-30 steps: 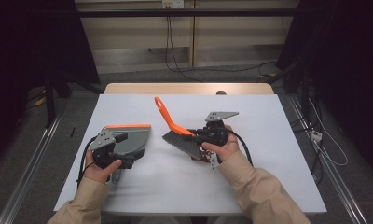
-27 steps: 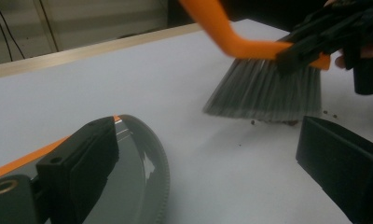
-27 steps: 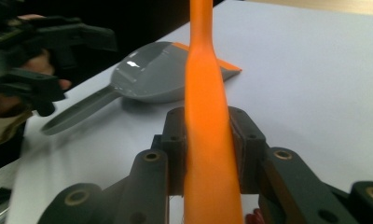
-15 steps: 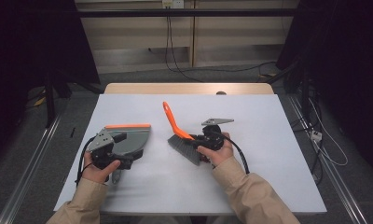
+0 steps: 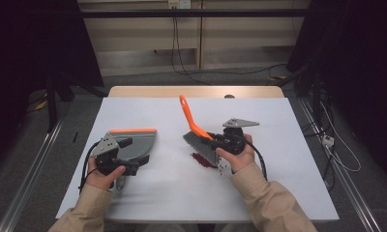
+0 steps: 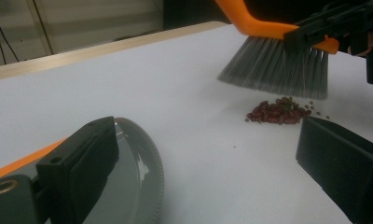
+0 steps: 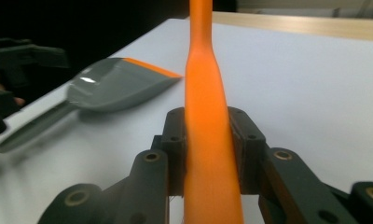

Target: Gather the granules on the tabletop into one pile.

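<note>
— What's on the white desk [image 5: 278, 159] in the high view?

— A person seated at its near edge, a hand-held gripper in each hand. The right hand-held gripper [image 5: 215, 141] is clamped on the orange handle of a small brush [image 5: 197, 131], whose grey bristles hang just over a little heap of dark red beans [image 5: 202, 160] near the desk's middle. The handle slants up and away toward the far edge.

— And the right gripper view?

— Both black jaws press the orange handle [image 7: 206, 135] from either side. Beyond it a grey dustpan [image 7: 114, 86] with an orange lip lies flat on the desk.

— The left side?

— The left hand-held gripper [image 5: 133, 162] sits over the rear of that dustpan [image 5: 136, 140], well apart from the beans. In the left gripper view its jaws stand wide, one over the grey pan [image 6: 133, 186], the other over bare desk. Whether the first jaw touches the pan is hard to tell from here; nothing is pinched between them.

— Where are the beans from there?

— Ahead and to the right, the beans [image 6: 278, 112] directly beneath the bristles [image 6: 278, 67], a few strays scattered beside the heap.
</note>
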A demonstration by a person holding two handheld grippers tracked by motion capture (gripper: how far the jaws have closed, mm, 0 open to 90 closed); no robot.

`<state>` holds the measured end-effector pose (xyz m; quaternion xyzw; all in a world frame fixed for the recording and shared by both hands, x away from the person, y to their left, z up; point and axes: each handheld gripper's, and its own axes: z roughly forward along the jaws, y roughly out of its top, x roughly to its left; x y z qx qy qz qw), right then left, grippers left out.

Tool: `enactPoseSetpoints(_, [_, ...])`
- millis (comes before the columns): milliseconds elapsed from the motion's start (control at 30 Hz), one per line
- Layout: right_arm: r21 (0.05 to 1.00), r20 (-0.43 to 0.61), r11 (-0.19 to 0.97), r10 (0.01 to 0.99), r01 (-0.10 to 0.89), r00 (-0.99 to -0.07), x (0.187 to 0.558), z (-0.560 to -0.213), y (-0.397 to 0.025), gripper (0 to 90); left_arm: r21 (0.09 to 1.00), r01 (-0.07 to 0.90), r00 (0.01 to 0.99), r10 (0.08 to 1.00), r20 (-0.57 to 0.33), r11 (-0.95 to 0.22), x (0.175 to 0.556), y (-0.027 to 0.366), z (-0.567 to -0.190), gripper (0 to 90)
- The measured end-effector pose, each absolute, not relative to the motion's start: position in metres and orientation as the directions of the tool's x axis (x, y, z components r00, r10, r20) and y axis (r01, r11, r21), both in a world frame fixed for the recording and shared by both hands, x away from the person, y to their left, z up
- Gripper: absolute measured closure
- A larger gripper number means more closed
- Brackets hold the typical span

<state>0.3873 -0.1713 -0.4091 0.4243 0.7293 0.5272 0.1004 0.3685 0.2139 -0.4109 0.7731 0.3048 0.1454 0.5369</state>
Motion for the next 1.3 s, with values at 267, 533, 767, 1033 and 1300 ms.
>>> enactPoseSetpoints(267, [0.870,0.174,0.085,0.869,0.486,-0.463,0.367,-0.414,-0.211,71.1,0.920,0.315,0.777,0.620,-0.110,-0.232,0.369,0.213,-0.411,5.7])
enactPoseSetpoints(533, [0.874,0.074,0.113,0.930,0.472,-0.359,0.352,-0.433,-0.208,71.1,0.919,0.312,0.782,0.614,-0.105,-0.240,0.368,0.210,-0.411,5.7])
enactPoseSetpoints(767, [0.888,0.003,0.173,0.925,0.427,-0.381,0.351,-0.438,-0.177,71.1,0.919,0.308,0.784,0.613,-0.100,-0.244,0.367,0.210,-0.410,5.7])
enactPoseSetpoints(1033, [0.899,0.023,0.144,0.928,0.414,-0.373,0.357,-0.439,-0.169,71.1,0.919,0.306,0.786,0.611,-0.096,-0.249,0.367,0.209,-0.410,5.6])
enactPoseSetpoints(1300, [0.909,0.069,0.100,0.921,0.405,-0.383,0.361,-0.438,-0.166,71.0,0.918,0.307,0.785,0.612,-0.095,-0.251,0.366,0.209,-0.410,5.6])
